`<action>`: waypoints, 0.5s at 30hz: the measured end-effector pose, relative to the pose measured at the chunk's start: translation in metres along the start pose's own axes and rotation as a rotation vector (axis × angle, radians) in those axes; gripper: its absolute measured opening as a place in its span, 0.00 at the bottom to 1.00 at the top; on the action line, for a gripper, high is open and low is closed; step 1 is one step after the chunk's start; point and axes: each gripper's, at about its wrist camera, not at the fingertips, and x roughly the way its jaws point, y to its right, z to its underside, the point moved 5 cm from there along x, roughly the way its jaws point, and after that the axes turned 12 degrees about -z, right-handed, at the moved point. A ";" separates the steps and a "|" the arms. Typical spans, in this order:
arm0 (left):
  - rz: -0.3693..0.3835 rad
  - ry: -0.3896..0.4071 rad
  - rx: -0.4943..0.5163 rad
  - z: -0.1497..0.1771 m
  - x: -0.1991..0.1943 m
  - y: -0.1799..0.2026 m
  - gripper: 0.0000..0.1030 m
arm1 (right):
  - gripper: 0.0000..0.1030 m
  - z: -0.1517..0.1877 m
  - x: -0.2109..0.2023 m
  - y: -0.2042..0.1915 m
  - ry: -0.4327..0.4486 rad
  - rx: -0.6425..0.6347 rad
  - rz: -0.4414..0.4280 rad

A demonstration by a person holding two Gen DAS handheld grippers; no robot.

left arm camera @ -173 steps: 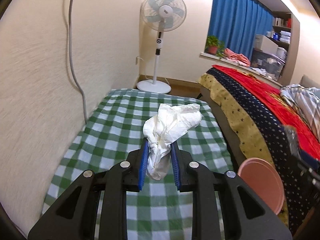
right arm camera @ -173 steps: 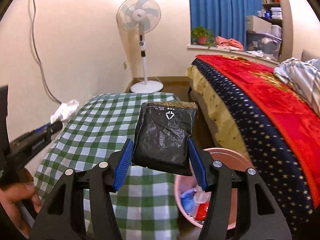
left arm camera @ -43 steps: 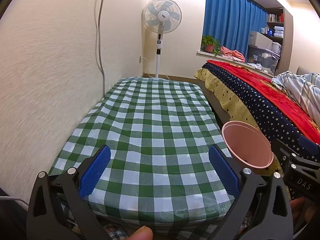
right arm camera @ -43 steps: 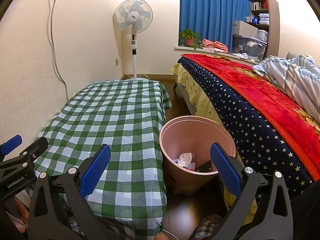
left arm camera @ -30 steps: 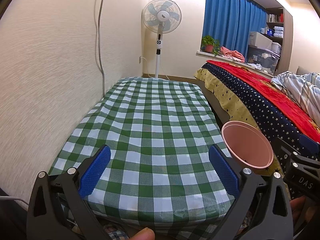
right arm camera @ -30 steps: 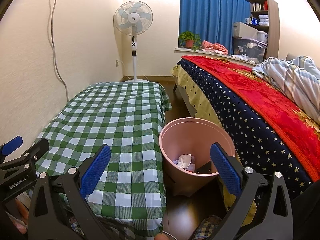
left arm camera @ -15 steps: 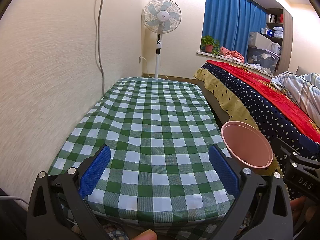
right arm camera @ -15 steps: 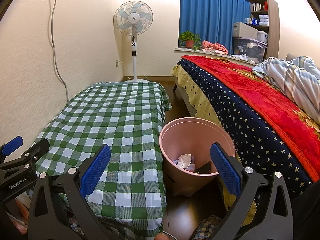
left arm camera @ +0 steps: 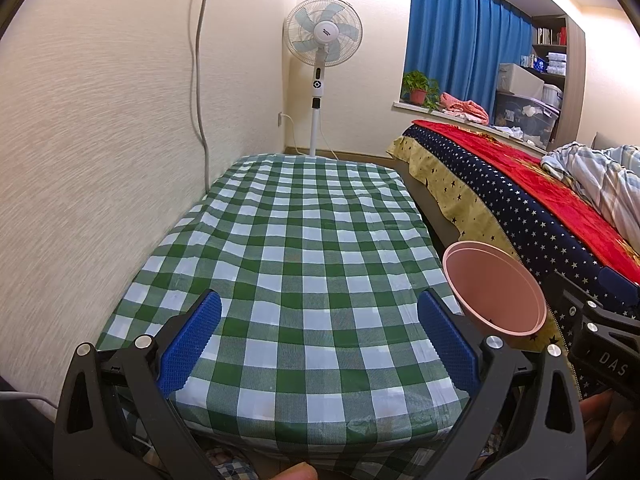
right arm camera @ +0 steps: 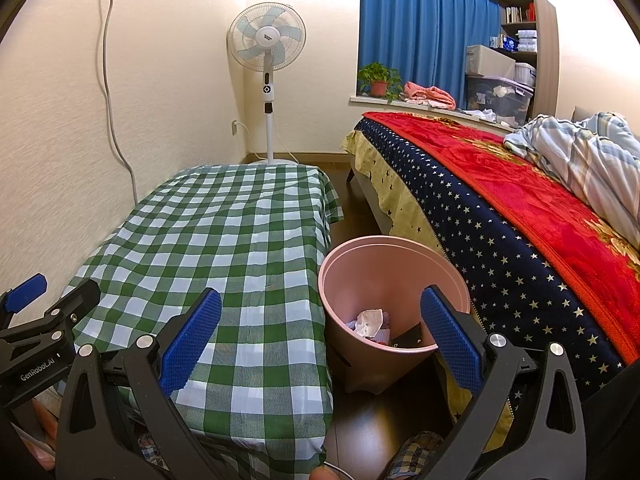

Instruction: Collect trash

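"Both grippers look empty to me. Am I right?"

"Yes. The left gripper (left arm camera: 318, 336) has its jaws spread wide with nothing between the blue pads, only green-checked tablecloth (left arm camera: 304, 248) ahead of it. The right gripper (right arm camera: 320, 334) is spread just as wide and holds nothing either."

"So where's the trash?"

"In the pink bin (right arm camera: 448, 268). It stands on the floor just ahead of the right gripper, a little to its right, squeezed between the table's edge and the bed (right arm camera: 520, 216). I'd guess it's parked there so anything lifted off the cloth needs only a short swing sideways. From the right wrist view you can see a crumpled white tissue (right arm camera: 370, 320) at the bottom, with something dark beside it."

"And the left side sees the bin too?"

"Only its rim and inner wall, off to the right of the left gripper, next to the other tool. The contents are hidden from there."

"Anything left to pick up?"

"I can't see any litter on the cloth. I'd judge the collecting done."
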 end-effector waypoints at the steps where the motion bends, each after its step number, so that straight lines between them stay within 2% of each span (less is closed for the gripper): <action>1: 0.000 0.000 -0.001 0.000 0.000 0.000 0.92 | 0.95 0.000 0.000 0.000 0.001 0.001 0.000; 15: 0.003 -0.001 0.004 0.000 -0.002 0.002 0.92 | 0.95 0.000 0.000 0.000 0.001 0.002 0.001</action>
